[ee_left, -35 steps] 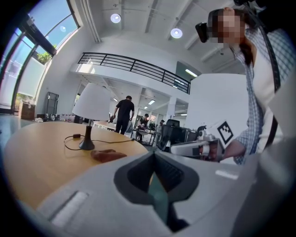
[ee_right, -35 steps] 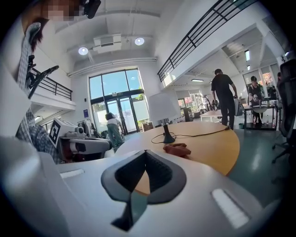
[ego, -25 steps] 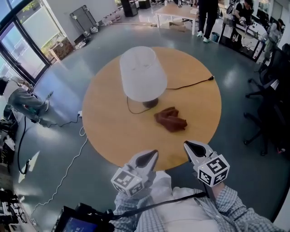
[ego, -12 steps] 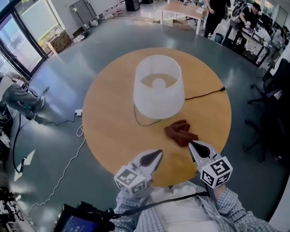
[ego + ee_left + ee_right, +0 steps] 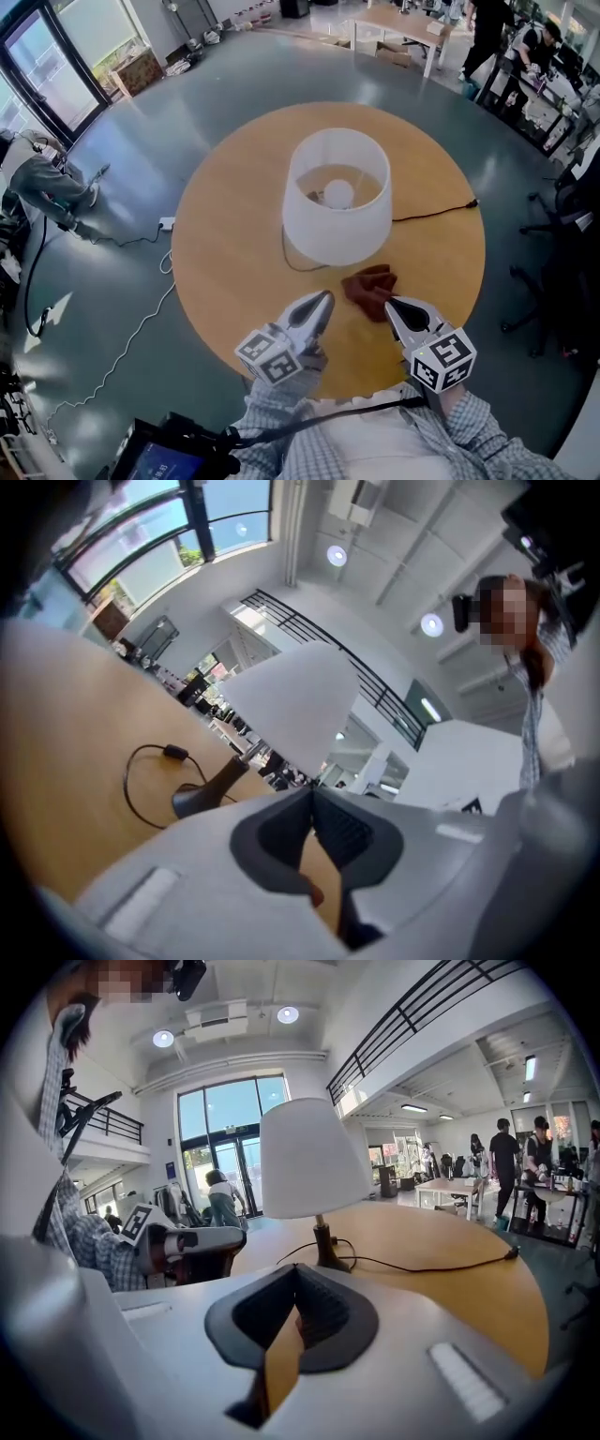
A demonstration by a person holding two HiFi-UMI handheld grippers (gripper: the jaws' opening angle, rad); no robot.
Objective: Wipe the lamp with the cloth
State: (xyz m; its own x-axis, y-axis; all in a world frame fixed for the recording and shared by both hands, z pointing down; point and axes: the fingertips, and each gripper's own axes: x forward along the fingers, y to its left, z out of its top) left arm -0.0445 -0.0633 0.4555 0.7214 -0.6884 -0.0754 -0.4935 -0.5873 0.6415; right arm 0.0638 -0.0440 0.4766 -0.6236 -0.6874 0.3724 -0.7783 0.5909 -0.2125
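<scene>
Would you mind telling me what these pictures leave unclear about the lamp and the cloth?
Lamp's base: head view, covered by the lampshade.
Cloth: right gripper view, hidden below that gripper's body.
Contact between right gripper and cloth: head view, the tip overlaps the cloth's edge; cannot tell.

From the head view, the white lamp shade [image 5: 337,220] hides the lamp's foot. Only the bulb [image 5: 338,194] peeks through the open top. The black cord [image 5: 431,212] slips out of sight under the shade at 3 o'clock. The tip of the right gripper [image 5: 387,303] covers a bit of the brown cloth [image 5: 367,283], which lies at 5 o'clock from the lamp. In the right gripper view that gripper's own grey body hides the cloth. The bottom edge cuts off the person's sleeves [image 5: 272,412] and a dark screen [image 5: 155,464] at 7 o'clock. The top edge cuts off people [image 5: 487,28] at 1 o'clock.
</scene>
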